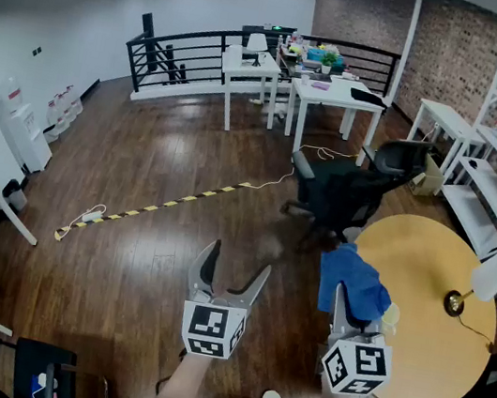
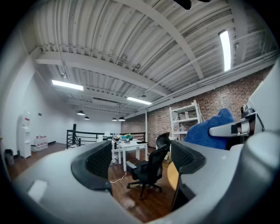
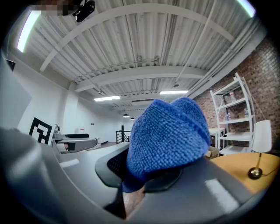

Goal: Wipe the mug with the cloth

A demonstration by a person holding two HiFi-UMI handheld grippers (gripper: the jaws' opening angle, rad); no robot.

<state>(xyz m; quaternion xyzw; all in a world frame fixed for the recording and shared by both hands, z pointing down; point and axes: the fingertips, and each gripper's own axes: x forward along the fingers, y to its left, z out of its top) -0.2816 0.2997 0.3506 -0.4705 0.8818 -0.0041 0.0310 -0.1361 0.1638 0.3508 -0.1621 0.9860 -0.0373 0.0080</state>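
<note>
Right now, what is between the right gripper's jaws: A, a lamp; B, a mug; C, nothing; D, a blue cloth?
D: in the right gripper view, the right gripper has its jaws closed on the blue cloth.

Bright, even ceiling strip lights (image 2: 226,50); fisheye edges, blurred near foreground.

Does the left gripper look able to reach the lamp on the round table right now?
Probably not directly: the left gripper hangs open over the floor, and the right gripper with its blue cloth sits between it and the lamp.
</note>
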